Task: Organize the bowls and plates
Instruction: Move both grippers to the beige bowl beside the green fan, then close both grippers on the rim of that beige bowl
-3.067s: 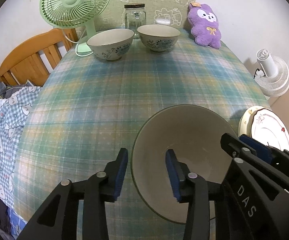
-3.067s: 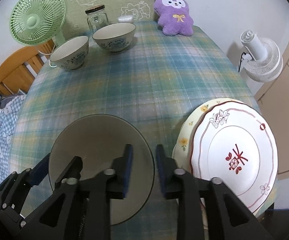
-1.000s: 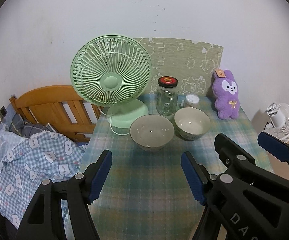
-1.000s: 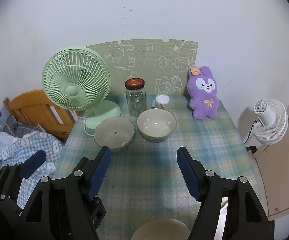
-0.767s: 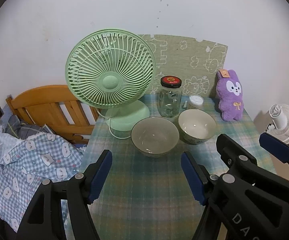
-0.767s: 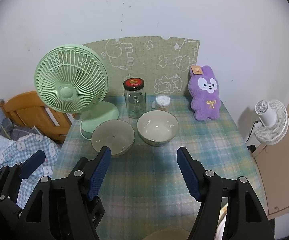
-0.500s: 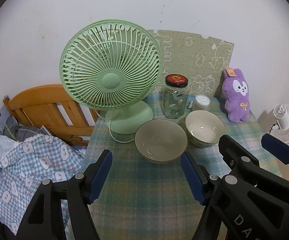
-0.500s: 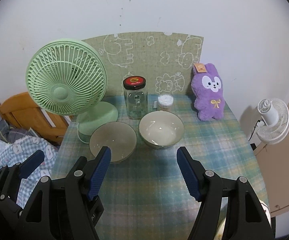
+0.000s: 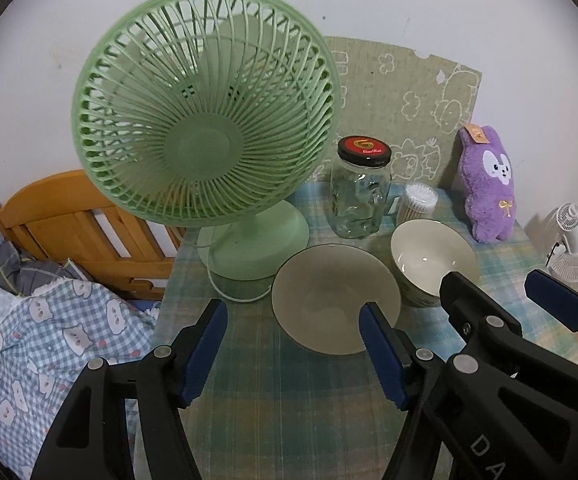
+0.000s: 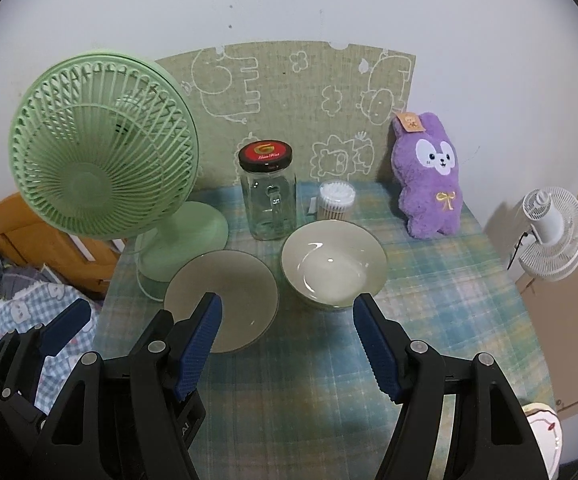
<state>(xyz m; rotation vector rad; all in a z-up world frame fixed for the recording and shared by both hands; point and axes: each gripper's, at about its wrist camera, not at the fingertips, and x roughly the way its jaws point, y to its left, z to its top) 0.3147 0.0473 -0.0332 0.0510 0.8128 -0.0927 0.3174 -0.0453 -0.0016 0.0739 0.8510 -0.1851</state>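
Note:
Two cream bowls stand side by side at the far end of the plaid table [image 10: 429, 320]. The left bowl [image 9: 335, 298] [image 10: 221, 284] sits by the green fan's base, and the right bowl [image 9: 429, 256] [image 10: 333, 266] sits in front of the jar. My left gripper [image 9: 292, 312] hovers short of the left bowl, its jaws closing slightly with nothing between the pads. My right gripper [image 10: 287, 300] [image 9: 493, 280] is open and empty, hovering short of both bowls. A plate's rim [image 10: 545, 428] shows at the table's near right corner.
A green desk fan [image 9: 205, 128], a glass jar with a red and black lid [image 9: 359, 192], a tub of cotton swabs [image 9: 419, 202] and a purple plush rabbit [image 9: 487, 188] stand behind the bowls. A wooden bed frame [image 9: 69, 216] lies left; a white fan [image 10: 551, 236] stands right.
Both grippers have moved forward and down toward the two bowls, which now look larger and closer. Earlier still, they were at the large bowl and plates at the near end.

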